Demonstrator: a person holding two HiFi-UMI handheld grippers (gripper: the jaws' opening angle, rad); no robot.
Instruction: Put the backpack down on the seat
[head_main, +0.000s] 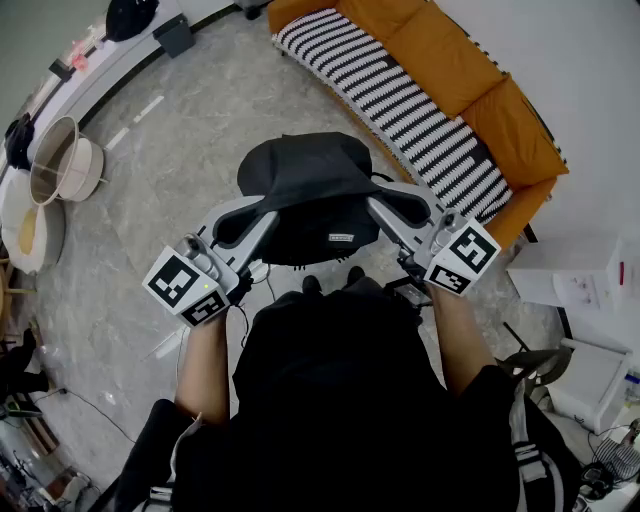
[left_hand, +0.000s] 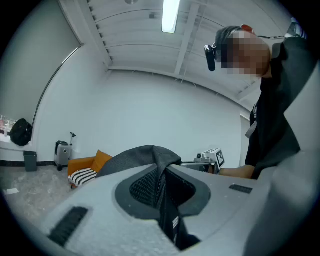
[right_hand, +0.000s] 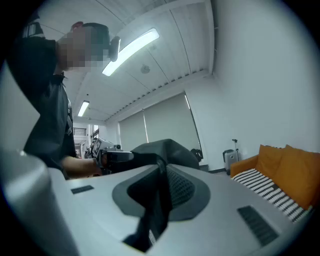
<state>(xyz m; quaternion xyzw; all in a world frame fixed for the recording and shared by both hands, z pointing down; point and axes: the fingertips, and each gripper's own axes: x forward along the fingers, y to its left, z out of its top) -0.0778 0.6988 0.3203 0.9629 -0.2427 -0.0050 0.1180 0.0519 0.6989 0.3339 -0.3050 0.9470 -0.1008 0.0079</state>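
A black backpack (head_main: 305, 190) hangs in the air in front of the person, held up between both grippers. My left gripper (head_main: 258, 218) is shut on a fold of its black fabric (left_hand: 150, 156), which runs down between the pads. My right gripper (head_main: 388, 208) grips the opposite side, shut on a fold of the same fabric (right_hand: 167, 149). Both grippers point level and face each other. The seat is a sofa with a black-and-white striped cushion (head_main: 400, 105) and orange back cushions (head_main: 440, 50), standing beyond the backpack to the right.
Pale basins (head_main: 62, 165) stand on the marble floor at the left. A dark box (head_main: 175, 35) sits by the far wall. White boxes (head_main: 570, 280) and a wire basket (head_main: 612, 455) crowd the right side. A small suitcase (left_hand: 62, 152) stands by the sofa's end.
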